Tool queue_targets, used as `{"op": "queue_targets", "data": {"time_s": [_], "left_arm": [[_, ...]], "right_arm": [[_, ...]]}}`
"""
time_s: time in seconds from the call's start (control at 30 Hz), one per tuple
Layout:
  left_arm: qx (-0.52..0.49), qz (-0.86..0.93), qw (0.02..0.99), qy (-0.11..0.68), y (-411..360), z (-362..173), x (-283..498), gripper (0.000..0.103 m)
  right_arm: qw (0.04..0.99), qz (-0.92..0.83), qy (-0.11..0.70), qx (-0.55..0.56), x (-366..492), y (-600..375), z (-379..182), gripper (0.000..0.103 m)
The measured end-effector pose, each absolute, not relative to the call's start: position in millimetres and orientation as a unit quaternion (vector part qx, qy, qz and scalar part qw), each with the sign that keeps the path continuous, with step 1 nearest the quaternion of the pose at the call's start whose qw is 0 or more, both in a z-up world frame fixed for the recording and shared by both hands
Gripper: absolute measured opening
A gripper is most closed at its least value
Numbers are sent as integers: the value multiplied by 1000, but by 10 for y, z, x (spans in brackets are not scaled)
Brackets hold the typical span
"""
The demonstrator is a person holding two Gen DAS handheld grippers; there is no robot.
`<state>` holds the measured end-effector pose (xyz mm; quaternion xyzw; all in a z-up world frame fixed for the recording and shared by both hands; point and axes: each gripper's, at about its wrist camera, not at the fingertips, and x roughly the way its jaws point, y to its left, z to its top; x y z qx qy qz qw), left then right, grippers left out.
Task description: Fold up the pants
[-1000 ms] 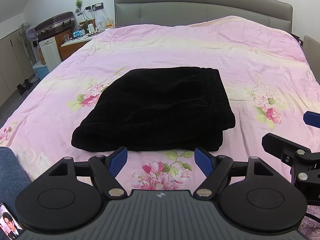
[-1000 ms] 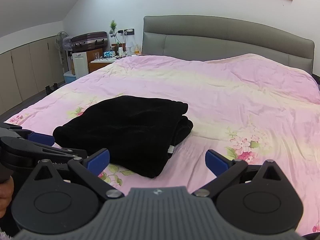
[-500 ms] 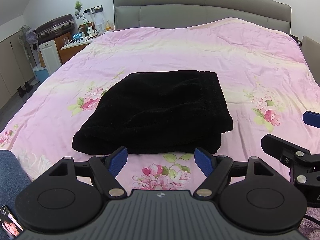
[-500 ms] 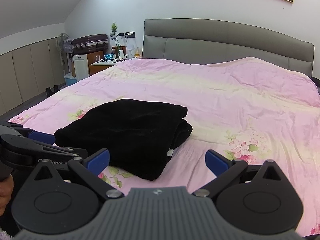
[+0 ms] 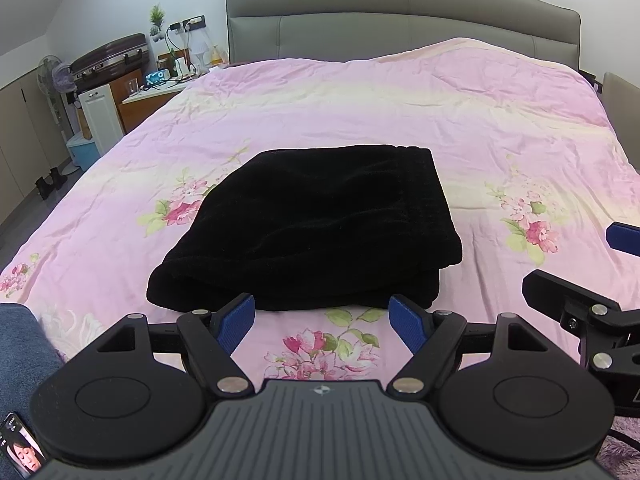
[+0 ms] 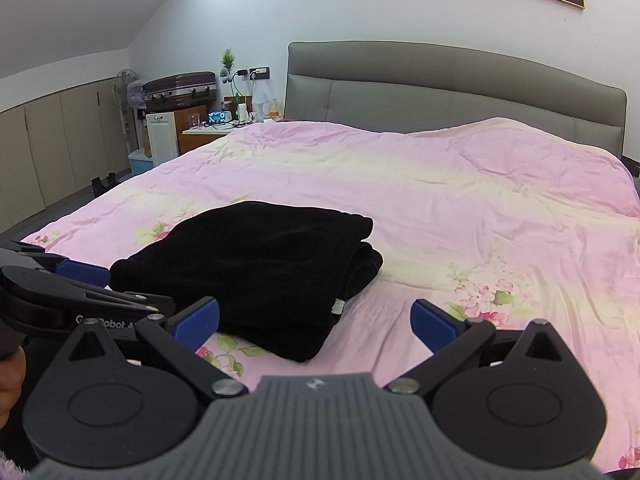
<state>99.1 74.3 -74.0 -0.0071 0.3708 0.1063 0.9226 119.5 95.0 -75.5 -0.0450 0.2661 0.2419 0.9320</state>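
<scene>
Here, the black pants [image 5: 316, 224] lie folded into a thick, layered bundle on the pink floral bedspread [image 5: 460, 112], toward the near half of the bed. From my right wrist camera I can see the stacked folds along the bundle's right side and a small pale tag [image 6: 338, 306] peeking out at its near corner.

My left gripper [image 5: 325, 322] hangs just short of the bundle's near edge, its blue pads [image 5: 234, 322] spread wide, nothing between them and nothing touched; only the printed flowers of the bedspread show in the gap. My right gripper [image 6: 314, 318] is also spread wide and empty, held over the bedspread to the right of the pants, whose near corner shows in the gap between its pads without touching either.

Each gripper shows in the other's view: the right one at the far right edge of the left camera, the left one at the left edge of the right camera, where I read partial white lettering, "G...Robot A", on its black body.

Further out, a grey padded headboard [image 6: 452, 84] stands at the far end, a bedside table [image 5: 156, 96] cluttered with small items sits to the left, and a dark suitcase [image 6: 180, 86] rests on a white cabinet. At the bottom left of the left view, a phone screen [image 5: 20, 450] shows.
</scene>
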Motion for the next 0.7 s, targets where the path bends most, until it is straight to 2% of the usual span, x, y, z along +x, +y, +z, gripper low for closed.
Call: {"op": "queue_targets", "data": {"time_s": [0.7], "left_arm": [[-5,107,926,362,716,-654,934,89]], "right_arm": [[932,238,269,-42,1191,909,-720,98]]}}
